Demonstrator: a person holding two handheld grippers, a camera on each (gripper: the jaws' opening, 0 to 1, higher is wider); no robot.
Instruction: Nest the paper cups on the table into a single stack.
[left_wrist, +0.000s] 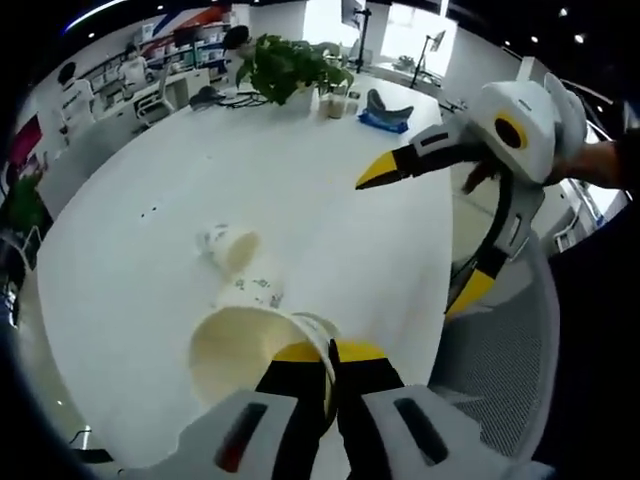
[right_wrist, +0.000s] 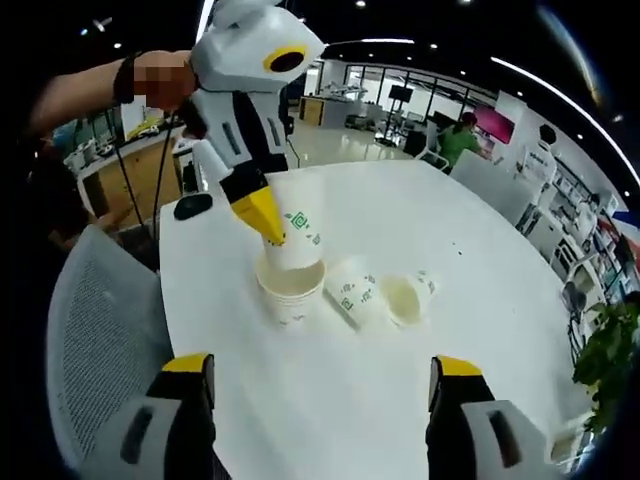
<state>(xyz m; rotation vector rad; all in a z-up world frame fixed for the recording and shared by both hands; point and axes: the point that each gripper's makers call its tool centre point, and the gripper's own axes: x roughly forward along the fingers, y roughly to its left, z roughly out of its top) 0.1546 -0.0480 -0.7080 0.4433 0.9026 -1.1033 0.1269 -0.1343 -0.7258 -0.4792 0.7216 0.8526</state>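
My left gripper (left_wrist: 333, 355) is shut on the rim of a white paper cup (left_wrist: 245, 355) whose mouth faces the camera. In the right gripper view that left gripper (right_wrist: 268, 225) holds this cup (right_wrist: 298, 235) upright, its base set into another upright cup (right_wrist: 290, 288) on the white table (right_wrist: 400, 200). Two more cups with green print lie on their sides just beyond, one nearer (right_wrist: 352, 290) and one farther (right_wrist: 408, 298); they are also in the left gripper view (left_wrist: 250, 290) (left_wrist: 228, 245). My right gripper (right_wrist: 320, 368) is wide open and holds nothing, back from the cups near the table edge (left_wrist: 415, 240).
A grey mesh chair (right_wrist: 90, 320) stands at the table's near edge. A black mouse (right_wrist: 192, 205) lies by that edge. At the far end of the table are a potted plant (left_wrist: 290, 65) and a blue object (left_wrist: 385, 115). A person in green (right_wrist: 462, 140) sits beyond.
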